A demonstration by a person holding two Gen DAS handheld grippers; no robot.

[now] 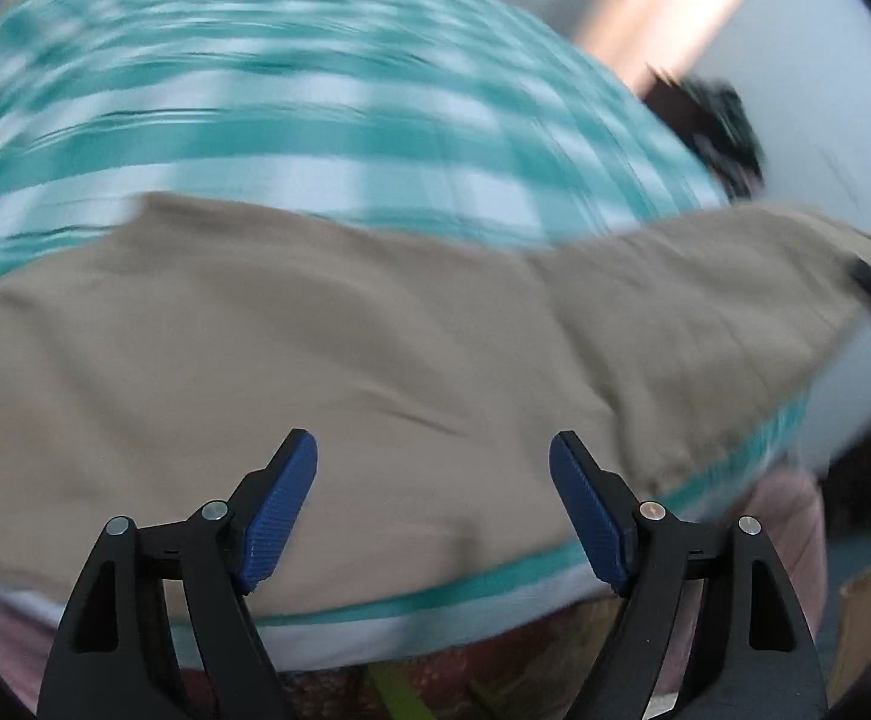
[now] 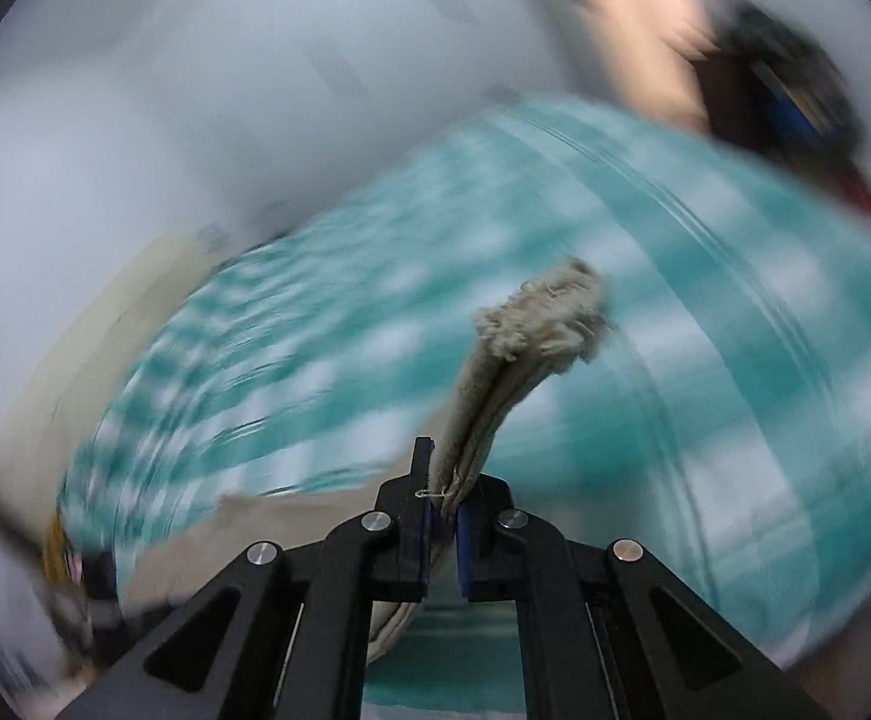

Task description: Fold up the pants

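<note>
two grippers mid-fold over beige pants [image 1: 327,330] spread on teal-checked sheet [image 1: 267,84]. left gripper [image 1: 434,495] w/ pads wide apart, gripping nothing, hovering above near edge of cloth. right gripper [image 2: 442,513] pinched tight on frayed hem [image 2: 540,324], lifted clear of sheet. long axis running left-right across left view; lifted end w/ right hand, so fold likely carried toward left. heavy motion blur.

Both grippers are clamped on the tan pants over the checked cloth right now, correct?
Not quite. Only the right gripper is shut on the pants, pinching the frayed hem, as the right wrist view shows. The left gripper is open above the pants over the checked cloth, as the left wrist view shows.
</note>
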